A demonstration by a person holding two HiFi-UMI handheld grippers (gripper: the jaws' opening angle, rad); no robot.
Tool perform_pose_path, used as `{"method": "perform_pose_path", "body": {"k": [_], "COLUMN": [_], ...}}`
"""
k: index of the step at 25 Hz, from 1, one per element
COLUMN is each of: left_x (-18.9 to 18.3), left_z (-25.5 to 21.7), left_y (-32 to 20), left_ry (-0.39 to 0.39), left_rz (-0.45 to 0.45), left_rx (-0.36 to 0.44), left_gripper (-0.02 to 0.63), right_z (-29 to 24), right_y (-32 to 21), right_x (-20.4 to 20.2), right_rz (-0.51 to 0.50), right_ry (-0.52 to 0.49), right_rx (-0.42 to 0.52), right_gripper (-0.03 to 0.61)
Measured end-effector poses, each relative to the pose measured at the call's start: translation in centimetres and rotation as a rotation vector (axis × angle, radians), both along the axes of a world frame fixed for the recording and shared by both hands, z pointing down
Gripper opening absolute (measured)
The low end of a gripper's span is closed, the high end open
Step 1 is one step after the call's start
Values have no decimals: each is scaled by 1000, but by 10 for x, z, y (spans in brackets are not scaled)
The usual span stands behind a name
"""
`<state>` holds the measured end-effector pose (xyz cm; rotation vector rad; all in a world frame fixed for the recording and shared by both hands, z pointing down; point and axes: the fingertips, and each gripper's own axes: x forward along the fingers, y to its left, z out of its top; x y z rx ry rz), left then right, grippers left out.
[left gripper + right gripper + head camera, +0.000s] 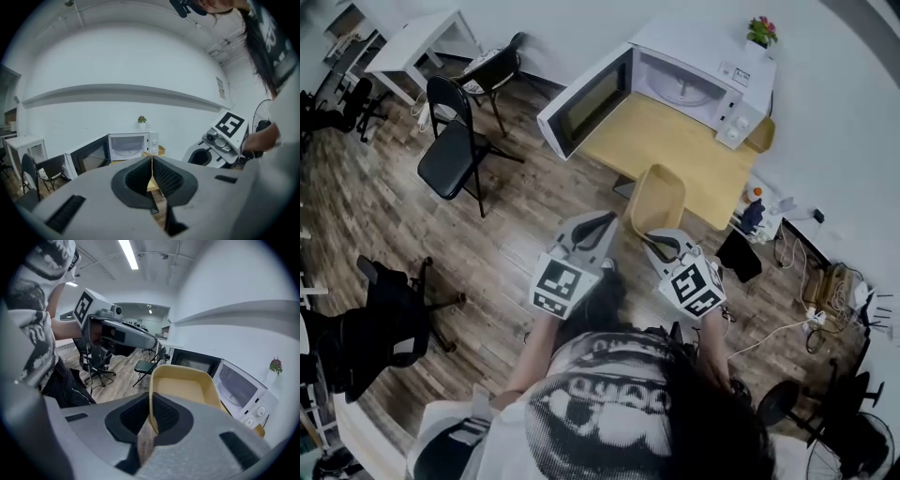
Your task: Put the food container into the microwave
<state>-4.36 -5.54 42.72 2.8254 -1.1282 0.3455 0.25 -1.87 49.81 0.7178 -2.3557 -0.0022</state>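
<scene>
A shallow yellow food container [658, 195] hangs in the air just before the wooden table [675, 150], empty inside [185, 387]. My right gripper [653, 240] is shut on its near rim, and the rim runs between the jaws [151, 405]. The white microwave [694, 80] stands on the table with its door [581, 101] swung open to the left and its cavity bare [126, 144]. My left gripper [602, 223] hovers beside the container's left, shut with nothing in it [151, 164]. It is also in the right gripper view, up on the left [122, 333].
A small potted plant [759, 30] sits on the microwave. A black folding chair [455, 141] and a white table [422, 42] stand to the left. An office chair [384, 319] is at near left. Cables and a power strip [816, 314] lie at right.
</scene>
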Motion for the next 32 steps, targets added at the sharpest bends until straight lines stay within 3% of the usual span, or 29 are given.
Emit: {"method": "perform_pose_path", "body": {"k": [8, 17, 25, 32], "left_x": [-12, -9, -4, -3], "left_z": [9, 18, 32, 35], "left_y": [-68, -92, -90, -109], "left_ry": [22, 19, 20, 7], "left_rz": [73, 167, 180, 157], "left_rx": [-19, -28, -67, -74], "left_gripper": [6, 6, 6, 6], "right_z": [13, 26, 33, 37], "right_y": [-61, -85, -96, -138], "right_x": [-14, -15, -3, 12], "right_rz": [66, 134, 144, 117], "right_ry": [36, 73, 98, 127], "right_rx": [-34, -62, -64, -39], "right_gripper": [26, 26, 26, 26]}}
